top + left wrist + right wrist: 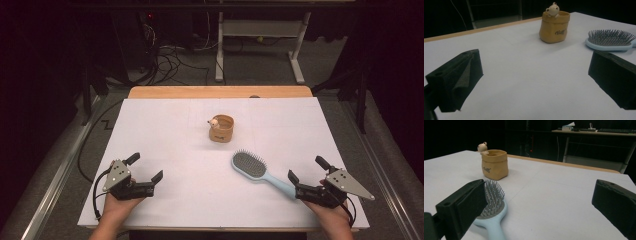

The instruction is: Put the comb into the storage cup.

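Near edge of the bench (165, 130), white sheet on top: two hands come in from the bottom, each with a claw. Left claw (147, 168) sits at the near left corner, jaws spread wide, nothing between them; released. In the left gripper view the two black jaws stand far apart over bare white surface, with the hairbrush (609, 40) beyond the jaw on that view's right and not touching it. Right claw (308, 169) sits at the near right, jaws also spread, released, holding nothing. Hairbrush (260, 172), pale blue, lies flat with bristles up, head toward the bench middle, handle running back toward the right claw. From the high view the handle's end lies right at the tip of that claw's inner jaw; whether they touch, cannot tell. In the right gripper view the hairbrush (492, 207) lies beside and partly behind the jaw on that view's left, its handle passing down just inside that jaw; the wide gap over to the other jaw is bare bench. Farther out, near the bench middle and just beyond the brush head: a small tan pot (221, 128), shaped like a sack, upright, with a little bear figure (213, 122) on its rim. Pot and brush are apart. Beyond the far wooden edge: dark floor, cables, legs of another table.
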Tool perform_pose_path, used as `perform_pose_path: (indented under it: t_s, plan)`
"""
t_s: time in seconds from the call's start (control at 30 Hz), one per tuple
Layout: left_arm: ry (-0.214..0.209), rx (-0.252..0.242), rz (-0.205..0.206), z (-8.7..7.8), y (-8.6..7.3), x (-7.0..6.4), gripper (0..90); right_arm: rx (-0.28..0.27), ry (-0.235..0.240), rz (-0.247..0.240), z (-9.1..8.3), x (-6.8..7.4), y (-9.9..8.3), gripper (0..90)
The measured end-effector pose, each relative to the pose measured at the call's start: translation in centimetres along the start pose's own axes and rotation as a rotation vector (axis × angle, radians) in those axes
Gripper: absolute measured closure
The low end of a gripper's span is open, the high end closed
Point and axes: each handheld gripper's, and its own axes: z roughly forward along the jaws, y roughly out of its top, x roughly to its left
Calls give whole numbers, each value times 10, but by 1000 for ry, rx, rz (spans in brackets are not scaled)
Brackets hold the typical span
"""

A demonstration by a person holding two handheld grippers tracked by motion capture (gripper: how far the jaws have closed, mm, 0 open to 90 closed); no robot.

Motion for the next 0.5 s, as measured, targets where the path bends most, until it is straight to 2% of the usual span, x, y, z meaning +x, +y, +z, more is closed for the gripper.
perform_pose_path:
  t_s: [0.17, 0.5]
  plan:
    - [-22, 5, -42, 0, 1, 1, 5, -4, -9, 3, -1, -1, -1, 0]
    - [-27, -3, -28, 0, -1, 1, 4, -3, -4, 2, -1, -1, 0, 1]
